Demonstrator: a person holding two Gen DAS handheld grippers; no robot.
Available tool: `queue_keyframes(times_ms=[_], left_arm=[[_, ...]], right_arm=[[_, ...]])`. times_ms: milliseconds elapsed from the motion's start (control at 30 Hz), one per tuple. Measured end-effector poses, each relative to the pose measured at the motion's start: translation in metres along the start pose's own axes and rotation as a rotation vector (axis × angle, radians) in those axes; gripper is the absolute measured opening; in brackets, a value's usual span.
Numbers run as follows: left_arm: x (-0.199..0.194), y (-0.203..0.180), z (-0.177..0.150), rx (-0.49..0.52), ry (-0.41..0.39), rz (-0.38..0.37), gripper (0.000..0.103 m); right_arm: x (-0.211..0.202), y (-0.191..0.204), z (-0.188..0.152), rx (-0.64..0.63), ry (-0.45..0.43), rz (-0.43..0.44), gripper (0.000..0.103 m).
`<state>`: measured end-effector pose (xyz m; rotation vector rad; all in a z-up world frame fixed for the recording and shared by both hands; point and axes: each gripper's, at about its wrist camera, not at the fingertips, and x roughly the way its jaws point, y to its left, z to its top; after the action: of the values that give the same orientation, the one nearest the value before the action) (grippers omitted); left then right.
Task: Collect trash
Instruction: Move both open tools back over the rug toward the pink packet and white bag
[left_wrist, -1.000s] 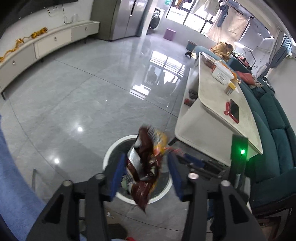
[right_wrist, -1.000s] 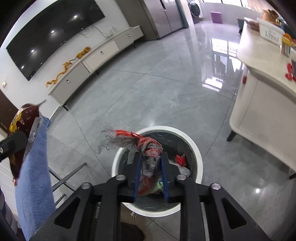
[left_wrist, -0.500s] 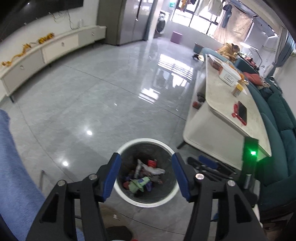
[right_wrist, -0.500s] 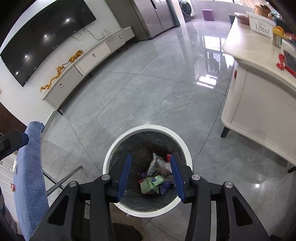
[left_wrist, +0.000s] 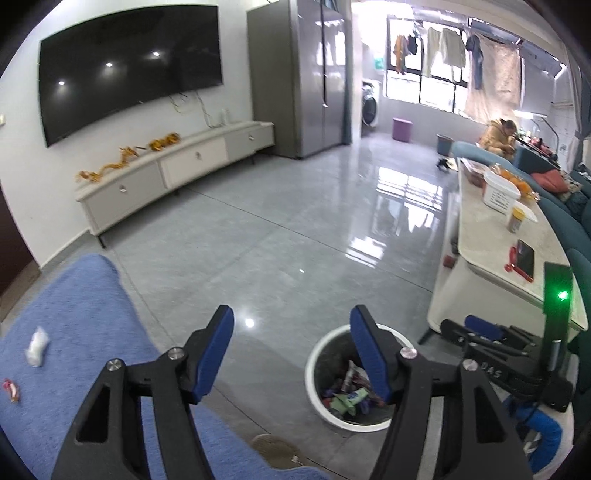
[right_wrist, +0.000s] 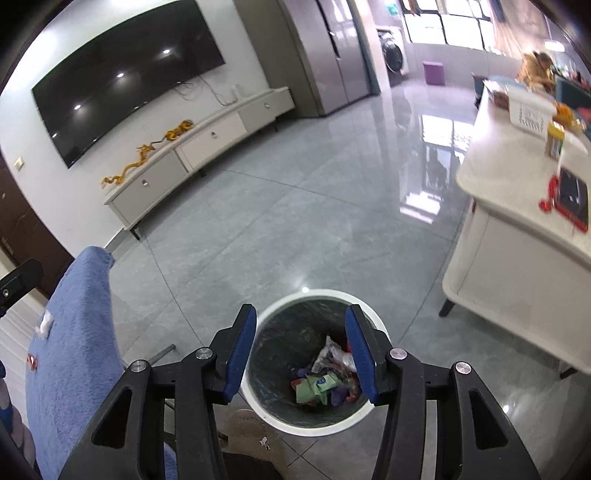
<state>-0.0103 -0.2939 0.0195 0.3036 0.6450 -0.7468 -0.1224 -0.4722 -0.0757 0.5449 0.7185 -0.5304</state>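
Observation:
A white round trash bin (right_wrist: 267, 415) with several wrappers (right_wrist: 325, 382) inside stands on the grey floor; it also shows in the left wrist view (left_wrist: 314, 360). My right gripper (right_wrist: 301, 350) is open and empty right above the bin. My left gripper (left_wrist: 291, 349) is open and empty, up and to the left of the bin. On the blue cloth (left_wrist: 74, 317) lie a crumpled white paper (left_wrist: 37, 347) and a small red wrapper (left_wrist: 11, 389); they show in the right wrist view too, white (right_wrist: 45, 322) and red (right_wrist: 32, 361).
A white table (right_wrist: 517, 280) stands to the right with a phone (right_wrist: 572, 192), a jar and a basket on it. A teal sofa (left_wrist: 565, 225) lies beyond it. A TV cabinet (left_wrist: 177, 166) runs along the left wall. Open grey floor (right_wrist: 295, 221) lies ahead.
Both grippers opened and let their wrappers fall into the bin. The left gripper then rose and swung left toward the blue cloth; the right one tilted up a little.

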Motion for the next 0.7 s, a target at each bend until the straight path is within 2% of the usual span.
queue_keyframes(times_ms=[267,533,700], left_arm=[[-0.047,0.035,-0.008,-0.028,-0.093,0.112,0.064],[-0.081,0.072,-0.022,-0.081,-0.154,0.163,0.064],[-0.105,0.115,-0.032,-0.156,-0.206,0.205,0.064]], right_arm=[[-0.035,0.044,0.009,-0.089,-0.068,0.029,0.050],[-0.058,0.087,0.009,-0.172,-0.093,0.044,0.050],[-0.077,0.125,0.012,-0.235,-0.110,0.086,0.050]])
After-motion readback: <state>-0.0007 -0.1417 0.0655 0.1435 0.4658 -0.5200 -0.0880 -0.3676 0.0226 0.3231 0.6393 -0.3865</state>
